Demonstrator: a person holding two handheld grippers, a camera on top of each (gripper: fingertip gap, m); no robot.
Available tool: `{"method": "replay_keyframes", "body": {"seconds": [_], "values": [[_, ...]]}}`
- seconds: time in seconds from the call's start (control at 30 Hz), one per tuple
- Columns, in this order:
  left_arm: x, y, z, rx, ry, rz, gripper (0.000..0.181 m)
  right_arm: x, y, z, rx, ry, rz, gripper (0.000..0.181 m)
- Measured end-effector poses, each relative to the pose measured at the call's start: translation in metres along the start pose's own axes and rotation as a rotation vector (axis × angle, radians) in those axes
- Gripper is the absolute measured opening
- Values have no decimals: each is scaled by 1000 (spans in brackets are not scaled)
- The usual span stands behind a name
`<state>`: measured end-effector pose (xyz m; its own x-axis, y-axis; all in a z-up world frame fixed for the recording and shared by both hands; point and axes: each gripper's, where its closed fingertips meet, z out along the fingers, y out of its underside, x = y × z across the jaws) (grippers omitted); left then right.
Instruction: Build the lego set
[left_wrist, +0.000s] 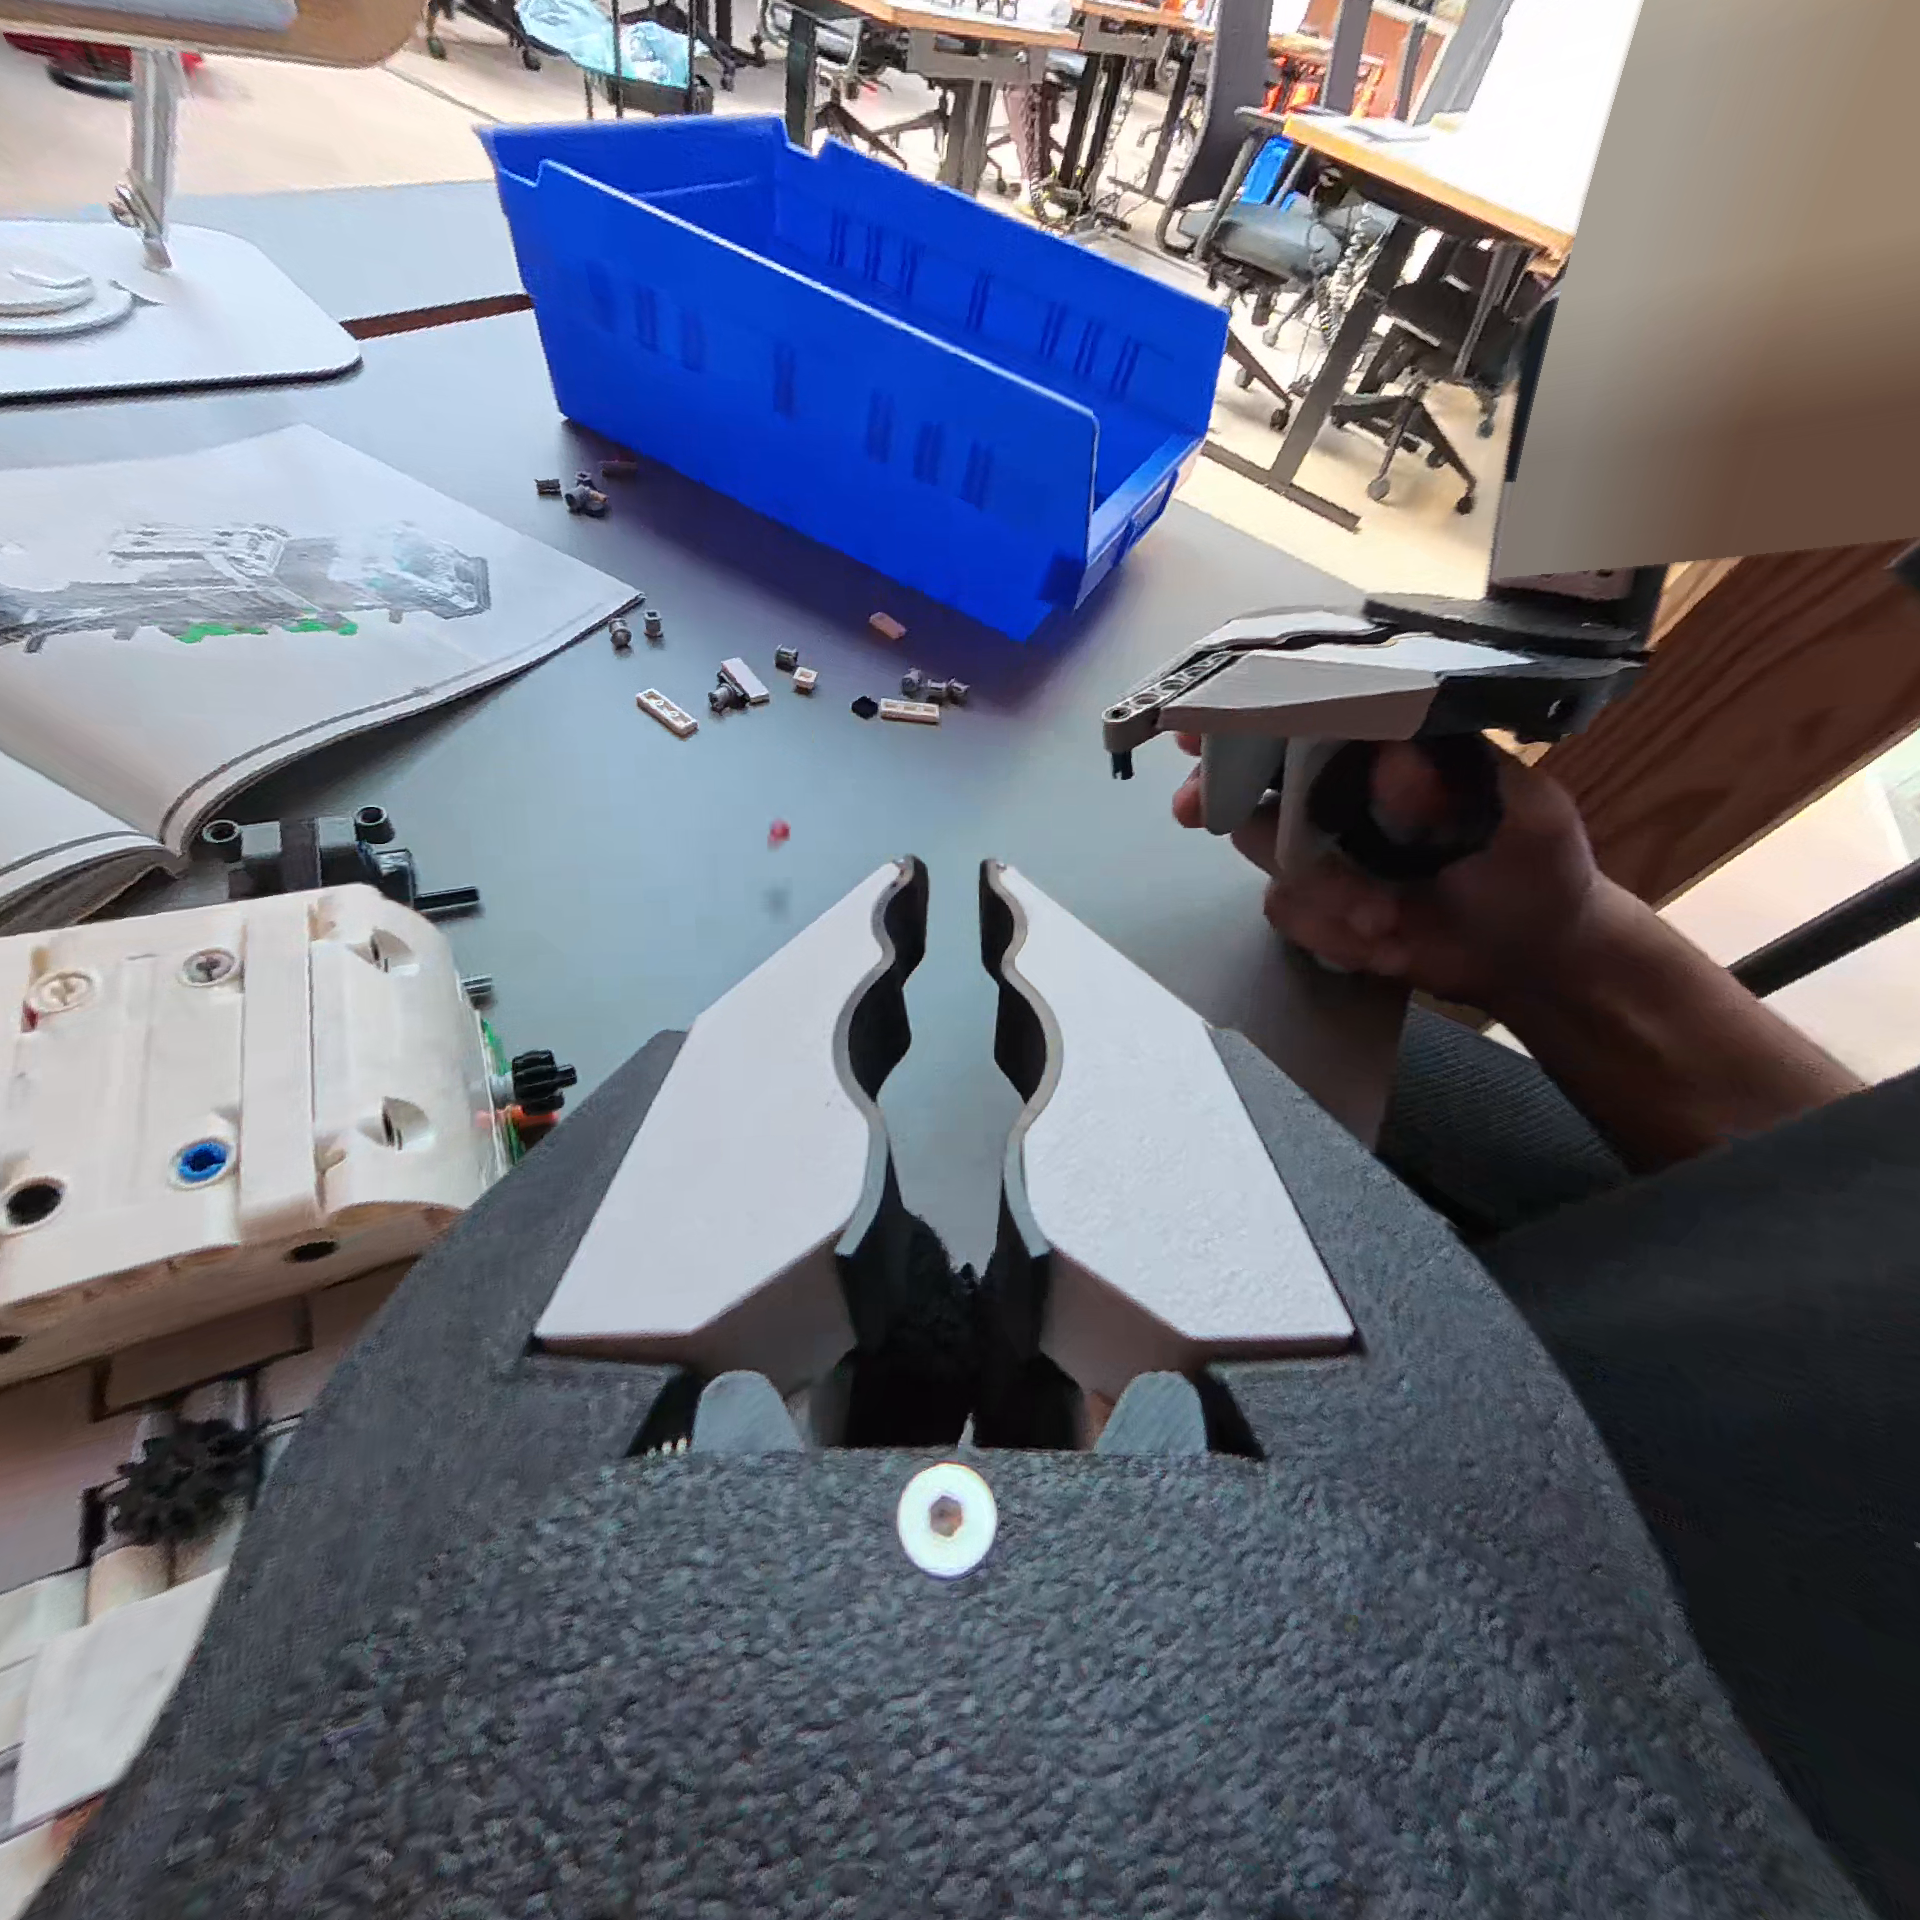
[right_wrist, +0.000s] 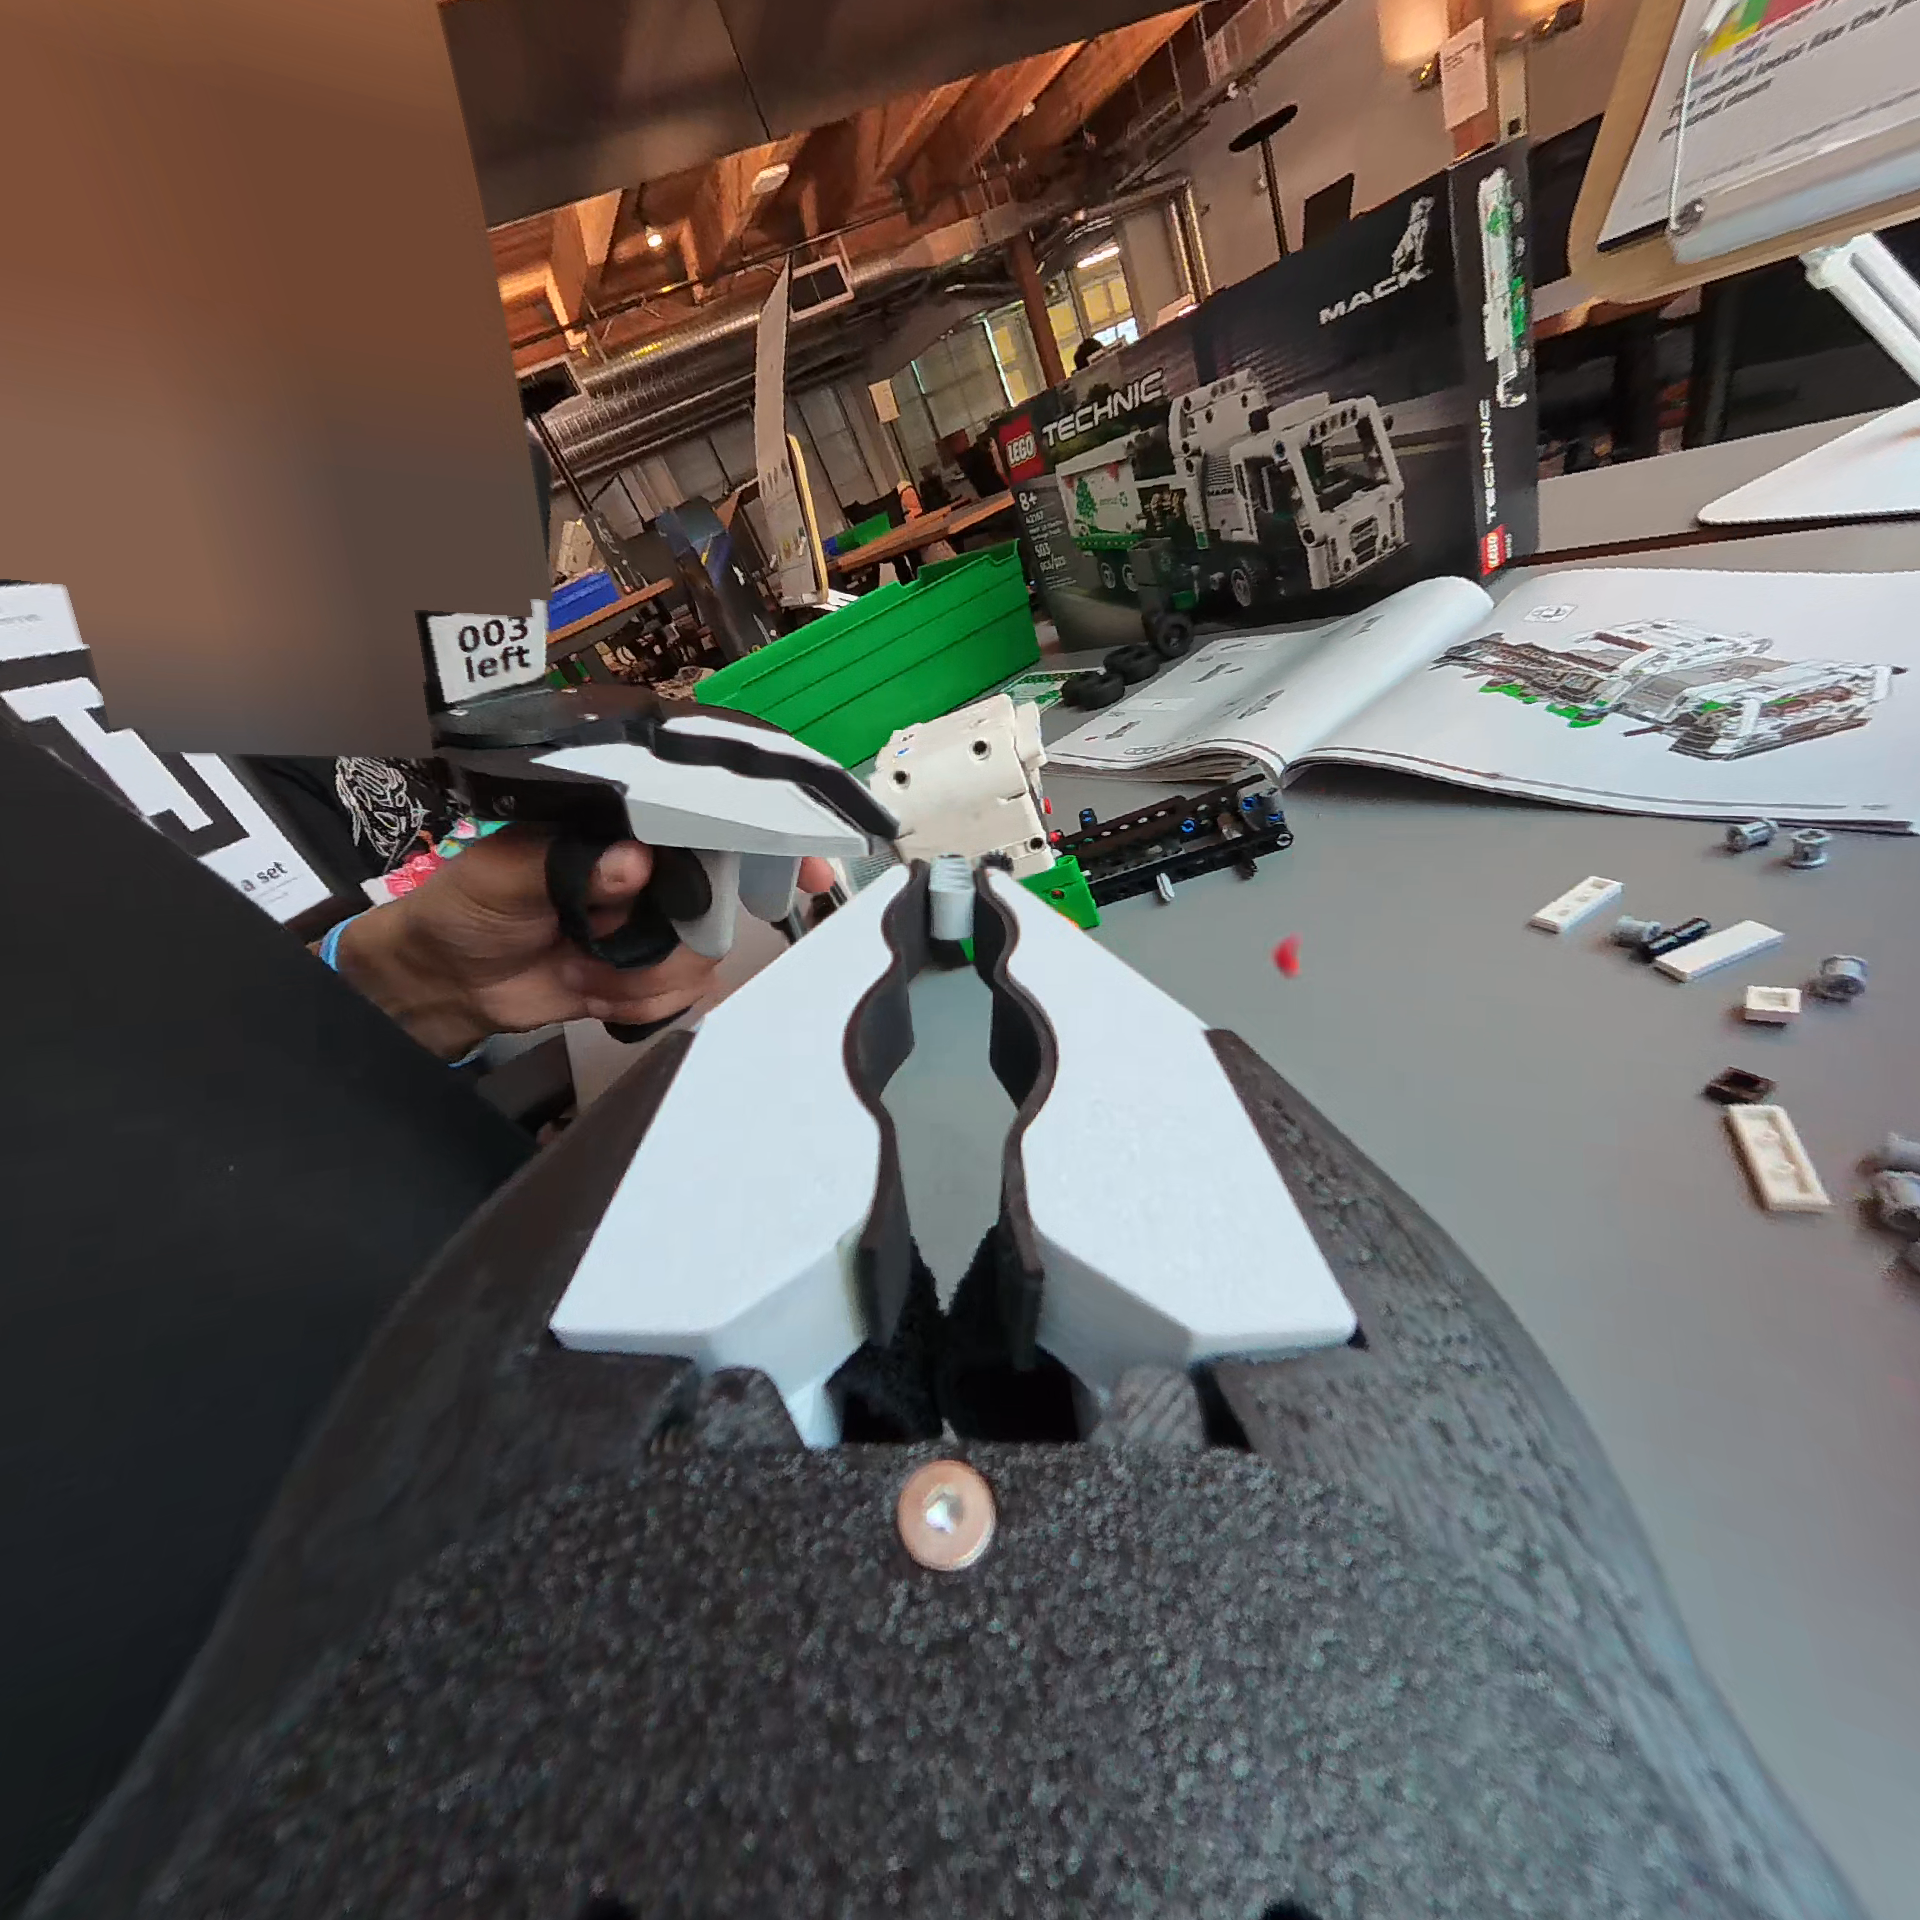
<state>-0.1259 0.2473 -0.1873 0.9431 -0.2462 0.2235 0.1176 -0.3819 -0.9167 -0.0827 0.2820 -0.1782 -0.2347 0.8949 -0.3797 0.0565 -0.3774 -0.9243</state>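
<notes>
My left gripper (left_wrist: 940, 873) hovers over the grey table (left_wrist: 644, 935), its jaws a narrow gap apart with nothing between them. A small red piece (left_wrist: 777, 831) shows blurred just ahead of it, with a shadow beneath. My right gripper (right_wrist: 951, 896) is shut on a light grey beam (right_wrist: 951, 906). In the left wrist view the beam (left_wrist: 1164, 694) sticks out of the right gripper (left_wrist: 1127, 727), with a dark pin at its tip. The white truck body (left_wrist: 208, 1091) lies at the left on a black chassis (right_wrist: 1174, 831). Loose small pieces (left_wrist: 810, 686) lie ahead.
An open instruction booklet (left_wrist: 260, 623) lies at the left. A blue bin (left_wrist: 831, 364) stands behind the loose pieces. In the right wrist view a green bin (right_wrist: 883, 644), the set's box (right_wrist: 1247, 468) and black tyres (right_wrist: 1132, 660) stand behind the model. A hand (left_wrist: 1382, 914) holds the right gripper.
</notes>
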Motion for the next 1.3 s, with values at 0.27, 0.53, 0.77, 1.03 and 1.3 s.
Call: {"method": "replay_keyframes", "body": {"seconds": [0.27,0.53,0.77,1.03,1.3], "values": [[-26,23,-8,-118,-152,38,14,9,-4,-9,17,3,44,6],[-2,80,-27,-345,-57,169,16,8,-4,-9,24,-12,60,6],[11,109,-32,-400,9,218,21,8,-4,-8,23,-14,65,6],[16,114,-17,-398,10,261,18,9,-4,-8,26,-15,70,6],[24,111,-12,-400,47,226,11,8,-4,-8,27,-24,77,6]]}}
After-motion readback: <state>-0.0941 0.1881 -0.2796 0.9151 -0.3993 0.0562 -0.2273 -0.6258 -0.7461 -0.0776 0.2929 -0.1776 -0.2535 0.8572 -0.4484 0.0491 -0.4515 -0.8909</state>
